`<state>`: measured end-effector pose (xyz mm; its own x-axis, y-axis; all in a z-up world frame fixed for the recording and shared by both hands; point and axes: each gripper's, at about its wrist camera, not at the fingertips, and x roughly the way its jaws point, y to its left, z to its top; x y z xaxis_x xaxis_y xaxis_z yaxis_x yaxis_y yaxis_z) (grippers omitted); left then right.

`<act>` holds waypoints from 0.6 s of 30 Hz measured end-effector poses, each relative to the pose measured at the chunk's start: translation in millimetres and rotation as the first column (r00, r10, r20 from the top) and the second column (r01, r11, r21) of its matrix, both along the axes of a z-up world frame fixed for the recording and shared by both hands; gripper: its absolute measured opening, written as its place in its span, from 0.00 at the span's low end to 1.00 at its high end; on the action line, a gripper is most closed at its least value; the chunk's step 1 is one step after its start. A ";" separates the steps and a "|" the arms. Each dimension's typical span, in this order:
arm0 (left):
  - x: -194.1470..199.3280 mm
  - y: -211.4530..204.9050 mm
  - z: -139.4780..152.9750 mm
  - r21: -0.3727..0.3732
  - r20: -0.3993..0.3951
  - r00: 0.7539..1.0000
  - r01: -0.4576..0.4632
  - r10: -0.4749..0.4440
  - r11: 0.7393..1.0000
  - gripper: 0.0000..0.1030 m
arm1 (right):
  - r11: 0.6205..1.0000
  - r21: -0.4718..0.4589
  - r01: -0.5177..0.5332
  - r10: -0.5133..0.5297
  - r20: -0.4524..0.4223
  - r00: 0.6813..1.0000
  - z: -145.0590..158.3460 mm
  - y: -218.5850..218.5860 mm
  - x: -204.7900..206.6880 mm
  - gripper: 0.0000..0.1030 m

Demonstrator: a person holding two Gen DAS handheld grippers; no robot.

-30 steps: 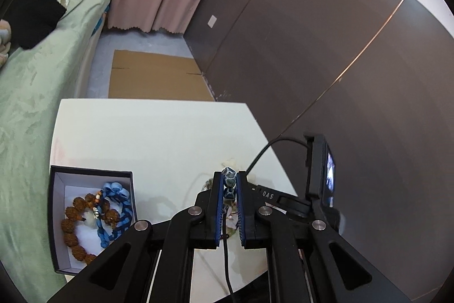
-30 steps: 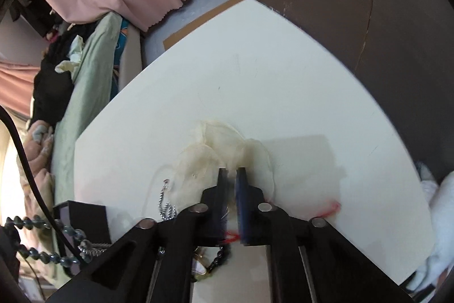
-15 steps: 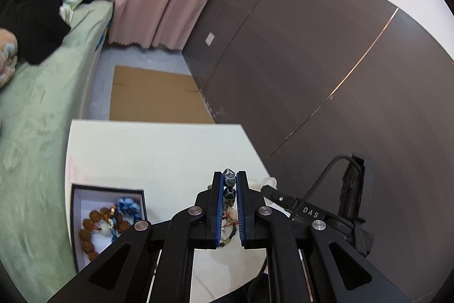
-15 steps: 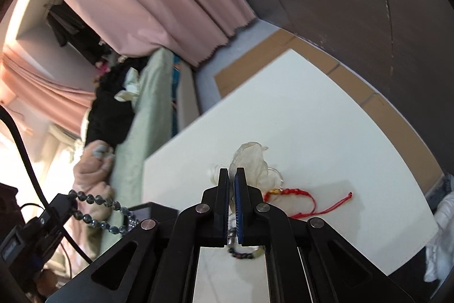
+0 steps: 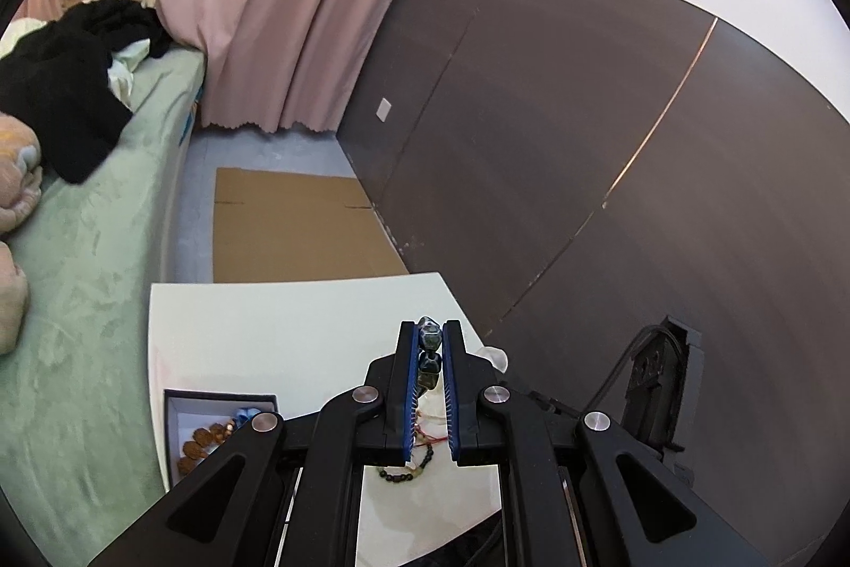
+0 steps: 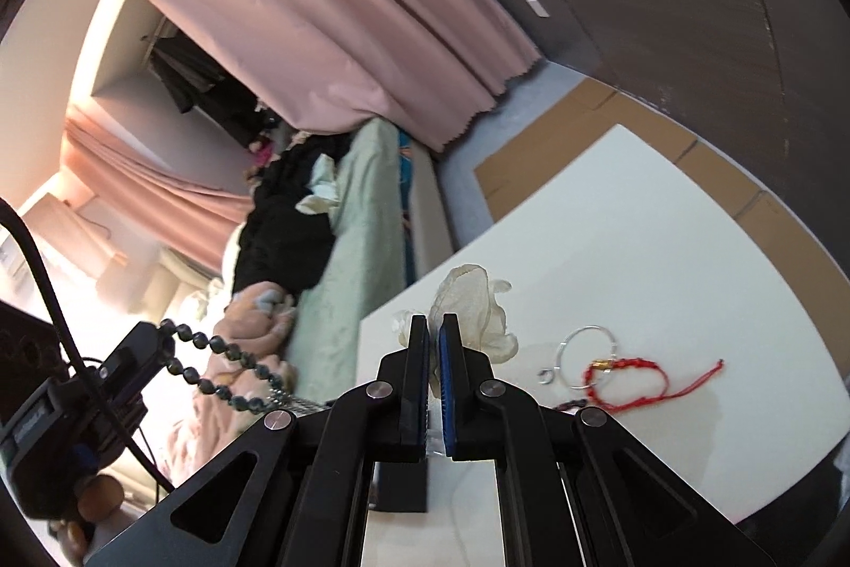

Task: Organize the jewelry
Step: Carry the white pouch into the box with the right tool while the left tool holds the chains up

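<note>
My left gripper (image 5: 429,337) is shut on a strand of dark grey beads (image 5: 429,346), two of them showing between its blue pads. In the right wrist view that strand (image 6: 223,354) hangs from the left gripper (image 6: 158,338) and runs down behind my right fingers. The right gripper (image 6: 434,328) is shut on a sheer cream pouch (image 6: 470,301), which stands up above the white table (image 6: 664,248). A dark box (image 5: 175,413) holding brown beads and a blue piece sits at the table's left edge.
A red string bracelet (image 6: 632,378), a thin silver hoop (image 6: 587,346) and a small ring (image 6: 544,374) lie on the table to the right. A small dark bead bracelet (image 5: 404,474) lies below the left gripper. A green bed (image 5: 90,248) borders the table's left side.
Both grippers have risen and tilted up. The pouch has come up off the table in the right gripper, and the bead strand has lifted with the left.
</note>
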<state>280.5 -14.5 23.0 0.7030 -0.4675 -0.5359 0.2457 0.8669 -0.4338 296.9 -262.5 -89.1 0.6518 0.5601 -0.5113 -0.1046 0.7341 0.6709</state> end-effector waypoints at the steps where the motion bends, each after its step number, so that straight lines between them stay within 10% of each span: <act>1: -1.1 0.8 3.2 0.002 0.005 1.000 -0.004 0.004 1.000 0.09 | 1.000 0.007 -0.004 0.004 0.005 1.000 0.7 0.8 -0.3 0.05; 18: -36.2 28.1 74.0 0.086 0.132 0.987 -0.105 0.093 0.991 0.09 | 0.982 0.143 -0.121 0.113 0.064 0.992 3.9 34.4 0.6 0.05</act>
